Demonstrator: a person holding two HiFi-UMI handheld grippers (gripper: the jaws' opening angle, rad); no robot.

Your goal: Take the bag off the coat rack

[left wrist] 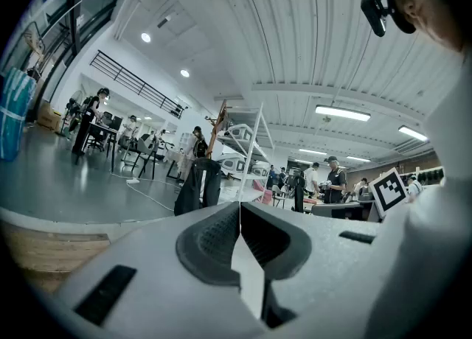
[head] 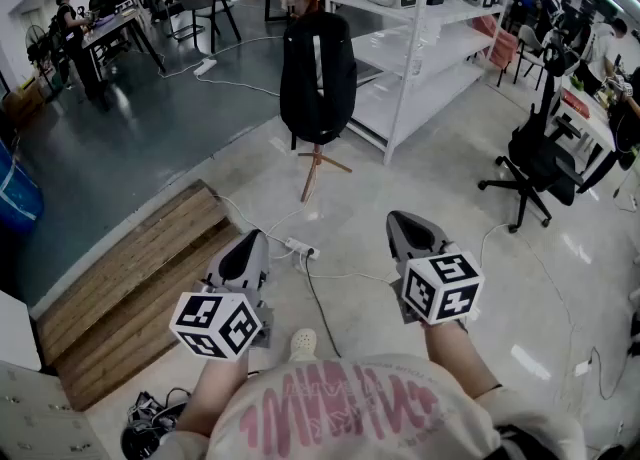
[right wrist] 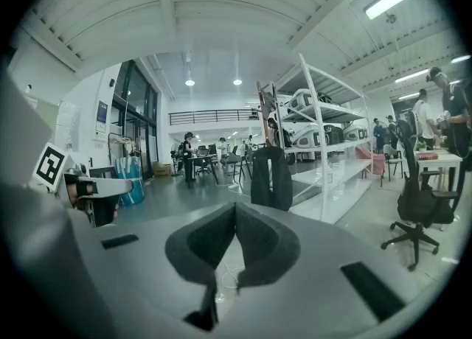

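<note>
Fingers (left wrist: 214, 240) on our left gripper (head: 250, 240) are pressed together on nothing, and so are those on our right gripper (head: 402, 220). We stand well apart from the black bag (head: 317, 73), which hangs on the wooden coat rack (head: 316, 170) beside a white shelf (head: 430, 58). A power strip (head: 300, 247) and its cables lie on the floor between us and the rack, so we could trip. Pulling the bag sideways might topple the thin-legged rack. Whether it hangs by strap or hook we cannot make out.
</note>
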